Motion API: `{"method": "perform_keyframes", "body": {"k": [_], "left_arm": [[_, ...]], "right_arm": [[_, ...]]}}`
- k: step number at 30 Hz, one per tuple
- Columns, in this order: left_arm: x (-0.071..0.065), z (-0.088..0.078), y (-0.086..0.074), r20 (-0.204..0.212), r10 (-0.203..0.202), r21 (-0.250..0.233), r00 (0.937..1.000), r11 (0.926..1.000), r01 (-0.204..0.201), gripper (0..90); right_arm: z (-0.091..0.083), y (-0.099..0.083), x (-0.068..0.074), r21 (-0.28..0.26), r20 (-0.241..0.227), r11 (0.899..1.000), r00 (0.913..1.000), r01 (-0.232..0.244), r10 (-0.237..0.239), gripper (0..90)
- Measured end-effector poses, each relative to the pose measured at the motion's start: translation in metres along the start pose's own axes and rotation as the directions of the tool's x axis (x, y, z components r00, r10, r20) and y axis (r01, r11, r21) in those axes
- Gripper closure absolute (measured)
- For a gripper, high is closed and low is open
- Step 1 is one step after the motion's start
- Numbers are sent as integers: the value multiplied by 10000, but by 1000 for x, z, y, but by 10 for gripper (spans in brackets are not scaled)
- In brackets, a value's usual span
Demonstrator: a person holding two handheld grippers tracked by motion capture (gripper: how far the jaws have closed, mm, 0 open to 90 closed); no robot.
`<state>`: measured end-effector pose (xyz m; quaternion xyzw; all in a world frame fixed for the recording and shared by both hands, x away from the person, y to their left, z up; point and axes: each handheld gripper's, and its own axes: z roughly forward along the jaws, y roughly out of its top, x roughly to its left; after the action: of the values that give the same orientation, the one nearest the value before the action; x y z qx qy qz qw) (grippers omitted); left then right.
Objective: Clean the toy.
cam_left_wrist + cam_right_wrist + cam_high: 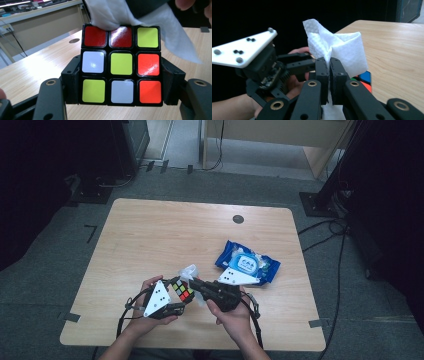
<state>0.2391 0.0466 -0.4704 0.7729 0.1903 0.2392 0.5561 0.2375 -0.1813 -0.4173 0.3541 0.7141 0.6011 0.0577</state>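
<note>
While the wooden table (pixel 150 235) lies mostly bare, a blue pack of wet wipes (pixel 248 262) rests on its right half, just beyond the right gripper's grey plate, and a small dark round grommet (pixel 238 219) sits near the far edge, well apart from the work. Nothing stands between the two grippers except the things they carry; the person's hands come in at the near edge and meet close above the front of the table. The left gripper (pixel 121 82) is clenched on a puzzle cube (pixel 121 65), its two black jaws pressing the cube's left and right sides, so the cube is held off the tabletop with a face of red, yellow, white and orange squares turned to the left gripper view. The right gripper (pixel 329 75) has its jaws pinched almost together on a white wipe (pixel 337 47), whose folded cloth bunches up above the jaw tips. In the left gripper view the wipe lies against the cube's top edge, covering part of the upper red squares and draping off to the right. From the high view, cube and wipe sit between the two hands, touching.
</note>
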Motion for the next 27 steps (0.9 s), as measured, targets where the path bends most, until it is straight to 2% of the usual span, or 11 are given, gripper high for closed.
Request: {"method": "perform_keyframes", "body": {"k": [5, 9, 13, 16, 21, 24, 27], "left_arm": [[3, -3, 2, 3, -77, -112, 10000, 9999, 77, 337], [3, -4, 3, 80, -177, -237, 9998, 9996, 179, 337], [2, -2, 2, 137, -152, -150, 9998, 9998, 154, 338], [1, -1, 1, 166, -155, -143, 9997, 9998, 157, 338], [0, -1, 2, 164, -141, -160, 9998, 9998, 144, 338], [0, -1, 2, 137, -152, -173, 9998, 9997, 154, 337], [2, -3, 2, 65, -212, -183, 9998, 9996, 213, 338]], "right_arm": [[0, -7, -17, 272, 735, 9994, 9971, -194, 173, 877], [3, -14, -30, 501, 1241, 9960, 9900, -736, 670, 876], [4, -14, -27, 405, 1134, 9954, 9902, -867, 816, 875], [2, -9, -19, 211, 736, 9957, 9934, -903, 885, 875], [-2, 1, -3, -49, 8, 9979, 9980, -640, 640, 874], [-3, 3, 0, 11, 27, 9993, 9993, -364, 364, 872], [-2, 0, -9, 210, 227, 9980, 9980, -601, 596, 871]]}}
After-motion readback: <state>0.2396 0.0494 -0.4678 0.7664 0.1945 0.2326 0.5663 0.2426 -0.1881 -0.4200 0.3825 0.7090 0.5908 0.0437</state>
